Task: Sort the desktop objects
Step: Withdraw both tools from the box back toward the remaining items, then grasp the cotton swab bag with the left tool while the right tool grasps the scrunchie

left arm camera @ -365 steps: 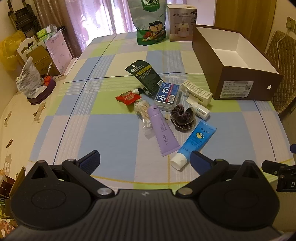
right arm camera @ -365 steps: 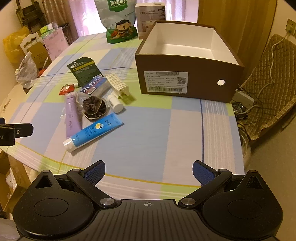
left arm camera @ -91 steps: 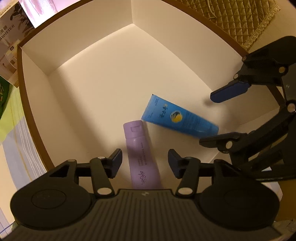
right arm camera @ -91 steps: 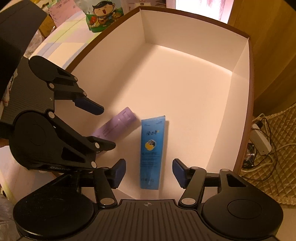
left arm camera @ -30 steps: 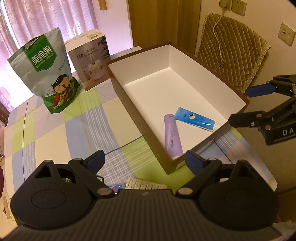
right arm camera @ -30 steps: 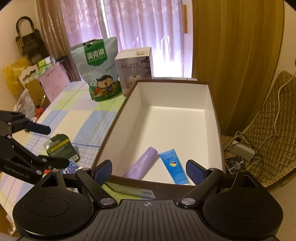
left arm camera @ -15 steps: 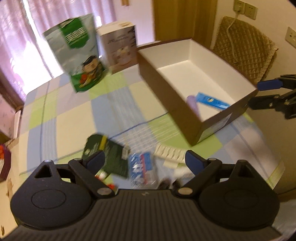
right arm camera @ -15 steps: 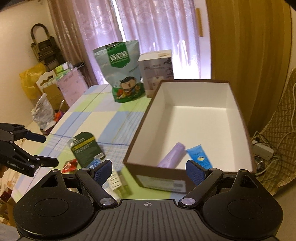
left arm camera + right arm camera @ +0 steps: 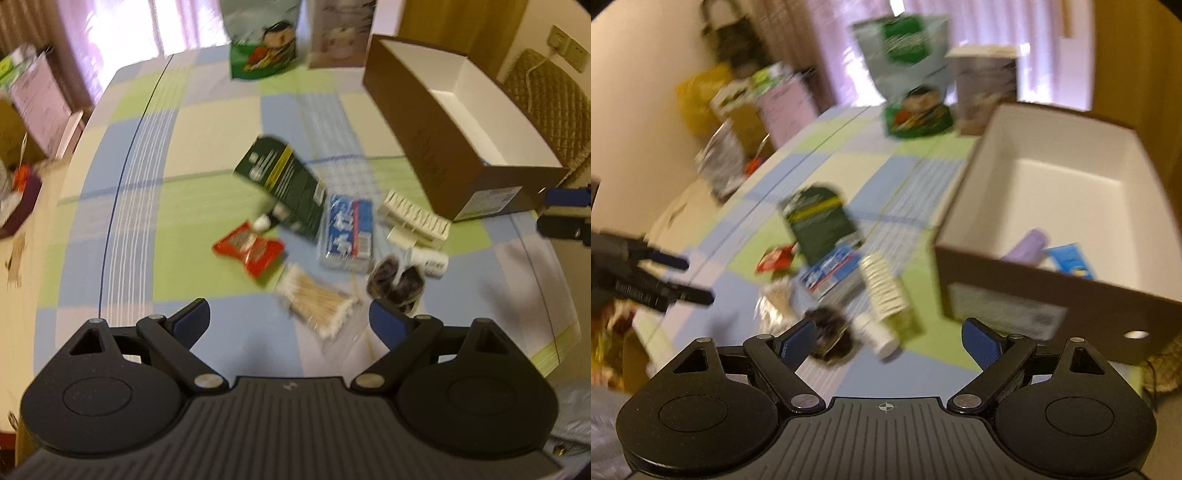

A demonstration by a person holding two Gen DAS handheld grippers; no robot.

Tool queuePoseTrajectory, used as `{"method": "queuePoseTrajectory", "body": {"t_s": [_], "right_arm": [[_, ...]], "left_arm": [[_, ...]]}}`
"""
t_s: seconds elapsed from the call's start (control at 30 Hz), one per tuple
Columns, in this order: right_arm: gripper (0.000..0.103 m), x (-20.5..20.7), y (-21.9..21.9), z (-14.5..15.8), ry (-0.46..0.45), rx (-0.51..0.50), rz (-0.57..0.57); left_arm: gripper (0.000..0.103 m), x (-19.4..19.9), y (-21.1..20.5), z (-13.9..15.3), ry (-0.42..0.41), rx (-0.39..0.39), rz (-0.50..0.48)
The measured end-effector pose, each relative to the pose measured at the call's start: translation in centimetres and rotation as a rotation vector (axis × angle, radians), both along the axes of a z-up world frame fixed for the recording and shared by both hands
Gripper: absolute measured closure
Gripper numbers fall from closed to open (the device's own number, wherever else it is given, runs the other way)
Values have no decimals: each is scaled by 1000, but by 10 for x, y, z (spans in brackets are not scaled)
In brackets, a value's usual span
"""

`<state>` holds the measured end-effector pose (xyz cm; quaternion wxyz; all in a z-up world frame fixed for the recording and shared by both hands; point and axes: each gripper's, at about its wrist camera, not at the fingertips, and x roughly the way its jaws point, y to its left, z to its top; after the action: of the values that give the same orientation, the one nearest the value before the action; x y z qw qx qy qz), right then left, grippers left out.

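On the checked counter point(image 9: 207, 155) | left gripper point(image 9: 290, 322) fingers spread, holding nothing, above bundle of cotton swabs point(image 9: 314, 299) | right gripper point(image 9: 888, 339) fingers spread, empty, near dark hair scrunchie point(image 9: 831, 339) | purple tube point(image 9: 1027, 245) and blue tube point(image 9: 1071, 260) lie inside brown cardboard box point(image 9: 1015, 295)

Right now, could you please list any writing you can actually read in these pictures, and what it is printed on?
None can be read; both views are motion-blurred.
Green snack bag: print blurred.
Dark green packet: blurred.
Blue and white pack: blurred.
Box label: blurred.
Left tool lettering: smeared.
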<state>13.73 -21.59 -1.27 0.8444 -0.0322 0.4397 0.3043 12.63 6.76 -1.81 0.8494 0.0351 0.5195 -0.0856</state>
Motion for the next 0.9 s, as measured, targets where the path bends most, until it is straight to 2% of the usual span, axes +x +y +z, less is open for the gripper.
{"method": "queuePoseTrajectory", "body": {"t_s": [0.13, 0.2, 0.4, 0.43, 0.47, 0.5, 0.73, 0.77, 0.8, 0.9], "right_arm": [[13, -4, 24, -18, 15, -17, 98], [36, -3, 34, -27, 21, -28, 147], [37, -2, 60, -47, -10, -90, 251], [40, -2, 64, -49, -20, -100, 268], [49, -2, 68, -51, -30, -108, 286], [51, -1, 71, -53, -37, -115, 300], [52, 1, 93, -76, -79, -151, 370], [63, 2, 94, -80, -65, -169, 371], [81, 3, 94, -84, -46, -189, 370], [81, 5, 88, -92, 30, -206, 351]], "left_arm": [[13, -5, 14, -13, 26, -7, 60], [13, -6, 21, -17, 34, -11, 90], [13, -7, 34, -25, 53, -25, 135], [13, -7, 36, -26, 55, -26, 140], [13, -7, 38, -27, 58, -28, 145], [13, -7, 39, -29, 61, -28, 149], [14, -4, 47, -40, 81, -34, 177], [14, -3, 47, -41, 83, -36, 180], [15, -3, 47, -42, 84, -40, 183], [16, 1, 46, -45, 86, -59, 188]]}}
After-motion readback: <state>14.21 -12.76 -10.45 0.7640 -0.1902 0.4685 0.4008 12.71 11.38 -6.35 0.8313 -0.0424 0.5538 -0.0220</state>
